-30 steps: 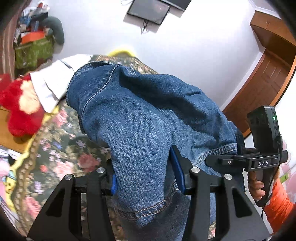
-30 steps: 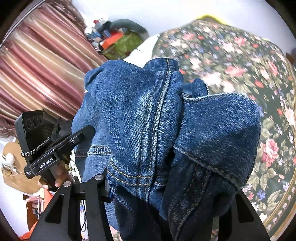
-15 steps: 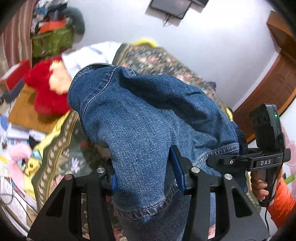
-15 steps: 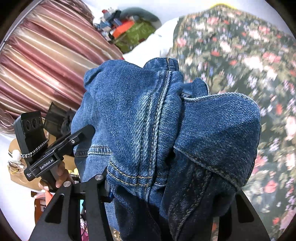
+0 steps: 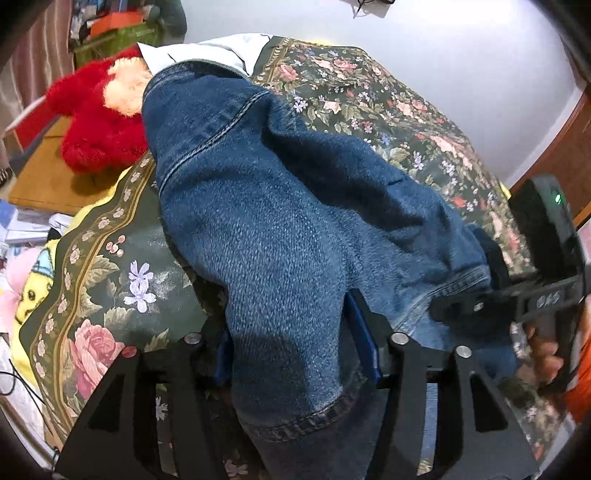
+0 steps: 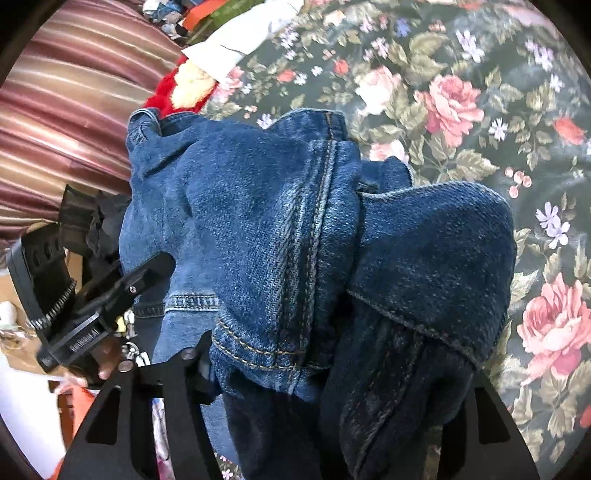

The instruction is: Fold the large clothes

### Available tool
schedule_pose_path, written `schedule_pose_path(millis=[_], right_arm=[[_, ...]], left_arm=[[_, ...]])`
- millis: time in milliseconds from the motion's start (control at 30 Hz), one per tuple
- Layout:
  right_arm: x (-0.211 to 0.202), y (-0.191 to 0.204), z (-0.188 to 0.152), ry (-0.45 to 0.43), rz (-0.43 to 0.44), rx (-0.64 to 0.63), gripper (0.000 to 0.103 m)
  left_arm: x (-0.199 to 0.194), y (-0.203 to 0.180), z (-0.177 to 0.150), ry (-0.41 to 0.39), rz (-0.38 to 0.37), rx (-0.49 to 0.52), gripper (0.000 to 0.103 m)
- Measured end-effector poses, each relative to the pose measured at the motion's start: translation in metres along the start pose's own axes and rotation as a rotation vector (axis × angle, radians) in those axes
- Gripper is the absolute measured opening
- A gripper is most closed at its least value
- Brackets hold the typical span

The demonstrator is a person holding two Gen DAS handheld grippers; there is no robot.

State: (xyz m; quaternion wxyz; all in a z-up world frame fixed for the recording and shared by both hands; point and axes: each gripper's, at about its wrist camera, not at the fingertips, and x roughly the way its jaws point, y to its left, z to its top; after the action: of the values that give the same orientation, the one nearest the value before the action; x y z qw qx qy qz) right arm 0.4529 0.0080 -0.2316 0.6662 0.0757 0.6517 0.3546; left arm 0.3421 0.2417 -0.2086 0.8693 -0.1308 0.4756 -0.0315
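Note:
A pair of blue denim jeans (image 5: 280, 221) hangs bunched between both grippers, over the floral bedspread (image 5: 388, 110). My left gripper (image 5: 295, 343) is shut on a fold of the jeans near a hemmed edge. My right gripper (image 6: 332, 369) is shut on a thick bundle of the jeans (image 6: 295, 240) at a stitched seam; its fingertips are hidden under the denim. The right gripper's body also shows in the left wrist view (image 5: 539, 266), and the left gripper's body in the right wrist view (image 6: 85, 306).
A red plush toy (image 5: 96, 122) lies at the bed's left side, with a white cloth (image 5: 207, 51) behind it. Clutter and boxes (image 5: 122, 29) stand at the back left. A striped curtain (image 6: 74, 92) hangs at the left. The bedspread (image 6: 480, 92) spreads to the right.
Both grippers have tipped down toward the bed with the jeans held. The bedspread now fills more of both views and the wall has slid out of sight.

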Motion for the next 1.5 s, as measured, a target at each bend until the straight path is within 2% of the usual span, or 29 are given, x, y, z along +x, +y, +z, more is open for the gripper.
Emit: schedule_pose_path(millis=[167, 300, 367, 467, 567, 667, 767, 900, 933, 1000, 1067, 1167, 1233, 1300, 1400, 1500], right_arm=[[-0.021, 0.004, -0.003, 0.002, -0.048, -0.043, 0.062], [-0.053, 0.017, -0.02, -0.039, -0.144, -0.132, 0.063], [-0.068, 0.023, -0.025, -0.075, -0.197, -0.179, 0.063], [-0.09, 0.044, -0.027, -0.178, -0.264, -0.264, 0.063], [-0.105, 0.061, -0.019, -0.251, -0.239, -0.29, 0.063], [-0.093, 0.08, -0.004, -0.287, -0.211, -0.323, 0.063], [-0.057, 0.09, 0.015, -0.261, -0.225, -0.352, 0.063], [-0.01, 0.067, 0.028, -0.187, -0.332, -0.351, 0.063], [-0.005, 0.057, 0.03, -0.18, -0.332, -0.347, 0.063], [-0.009, 0.035, 0.031, -0.178, -0.274, -0.306, 0.063], [-0.018, 0.018, 0.031, -0.174, -0.218, -0.245, 0.063], [-0.041, 0.014, 0.022, -0.194, -0.213, -0.218, 0.063], [-0.058, 0.025, 0.01, -0.232, -0.252, -0.256, 0.063], [-0.069, 0.037, -0.003, -0.251, -0.246, -0.305, 0.063], [-0.069, 0.05, -0.023, -0.236, -0.227, -0.341, 0.064], [-0.05, 0.052, -0.042, -0.179, -0.293, -0.373, 0.064]], left_arm=[[-0.013, -0.004, -0.008, -0.012, 0.061, 0.036, 0.057], [-0.044, -0.004, -0.005, -0.085, 0.138, 0.098, 0.057], [-0.056, -0.005, 0.004, -0.119, 0.158, 0.107, 0.057], [-0.063, -0.009, 0.026, -0.149, 0.181, 0.132, 0.057], [-0.051, -0.013, 0.044, -0.144, 0.195, 0.165, 0.059], [-0.023, -0.019, 0.059, -0.101, 0.21, 0.189, 0.06], [0.006, -0.022, 0.072, -0.082, 0.272, 0.197, 0.06], [0.029, -0.011, 0.085, -0.087, 0.304, 0.12, 0.063], [0.034, -0.01, 0.086, -0.091, 0.325, 0.123, 0.063], [0.04, -0.012, 0.088, -0.092, 0.378, 0.156, 0.069], [0.039, -0.017, 0.087, -0.095, 0.401, 0.18, 0.068], [0.02, -0.024, 0.083, -0.124, 0.394, 0.189, 0.068], [0.002, -0.029, 0.077, -0.151, 0.345, 0.184, 0.068], [-0.015, -0.033, 0.066, -0.163, 0.288, 0.177, 0.069], [-0.028, -0.038, 0.039, -0.131, 0.238, 0.197, 0.074], [-0.027, -0.041, 0.005, -0.074, 0.236, 0.218, 0.074]])
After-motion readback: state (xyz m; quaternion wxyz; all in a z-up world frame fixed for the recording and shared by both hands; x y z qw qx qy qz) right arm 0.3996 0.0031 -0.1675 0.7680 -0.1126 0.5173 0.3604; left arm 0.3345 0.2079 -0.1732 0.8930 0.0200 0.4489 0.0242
